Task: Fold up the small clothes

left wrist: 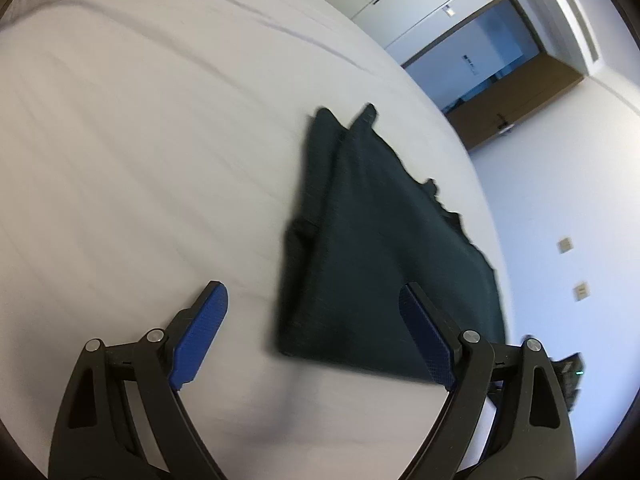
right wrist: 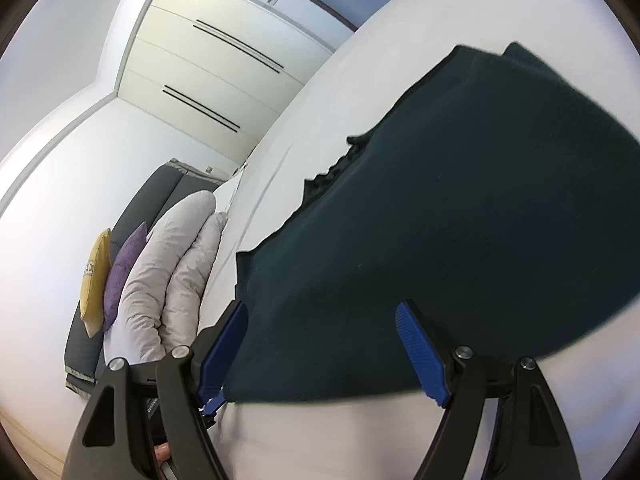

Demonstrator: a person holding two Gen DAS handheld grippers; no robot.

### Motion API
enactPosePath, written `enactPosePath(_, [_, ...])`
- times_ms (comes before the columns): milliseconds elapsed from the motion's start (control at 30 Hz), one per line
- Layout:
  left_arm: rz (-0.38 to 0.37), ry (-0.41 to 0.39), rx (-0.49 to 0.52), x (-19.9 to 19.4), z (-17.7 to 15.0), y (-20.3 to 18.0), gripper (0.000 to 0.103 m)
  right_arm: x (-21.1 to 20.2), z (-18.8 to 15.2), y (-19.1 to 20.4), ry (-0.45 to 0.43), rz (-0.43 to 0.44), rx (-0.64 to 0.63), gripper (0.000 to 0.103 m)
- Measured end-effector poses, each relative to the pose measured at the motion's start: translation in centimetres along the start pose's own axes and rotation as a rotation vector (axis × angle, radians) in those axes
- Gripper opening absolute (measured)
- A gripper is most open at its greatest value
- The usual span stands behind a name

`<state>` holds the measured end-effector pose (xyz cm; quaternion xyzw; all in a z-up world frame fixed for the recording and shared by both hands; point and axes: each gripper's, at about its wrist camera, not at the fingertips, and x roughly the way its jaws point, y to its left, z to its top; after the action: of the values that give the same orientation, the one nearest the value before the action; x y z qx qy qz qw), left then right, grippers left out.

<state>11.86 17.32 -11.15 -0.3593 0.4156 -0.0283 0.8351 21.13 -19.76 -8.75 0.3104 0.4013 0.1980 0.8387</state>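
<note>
Left hand-held gripper (left wrist: 314, 316) wide open, empty, beside folded dark green knitted garment (left wrist: 372, 248) on white bed (left wrist: 140, 140). Right hand-held gripper (right wrist: 320, 336) open over garment's near edge; contact unclear, far edge blurred.

The left gripper (left wrist: 314, 300) points downward with its jaws spread wide, the blue pads (left wrist: 200, 332) pressing on nothing. The right gripper (right wrist: 322, 320) also tilts downward, jaws wide apart, its pads (right wrist: 420, 354) not closed on anything.
</note>
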Motion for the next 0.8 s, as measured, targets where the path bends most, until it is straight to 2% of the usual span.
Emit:
enactPosePath(67, [-0.019, 0.028, -0.055, 0.5, -0.4, 0.4, 0.088, 0.4, -0.2, 0.6, 0.014, 0.01, -0.01, 0.079])
enactPosePath(300, [-0.049, -0.002, -0.221, -0.4, -2.8, 0.7, 0.088, 1.5, -0.6, 1.5, 0.033, 0.031, -0.016, 0.079])
enactPosePath(467, [-0.057, -0.037, -0.3, 0.1, -4.3, -0.1, 0.088, 1.9, -0.9, 1.9, 0.042, 0.042, -0.018, 0.079])
enactPosePath(733, [-0.152, -0.047, -0.457, 2.6, -2.5, 0.1, 0.086, 2.7, -0.8, 2.7, 0.052, 0.06, -0.015, 0.079])
enactPosePath(800, [-0.166, -0.04, -0.466, 2.8, -2.0, 0.0, 0.078, 3.0, -0.6, 3.1, 0.057, 0.062, -0.022, 0.079])
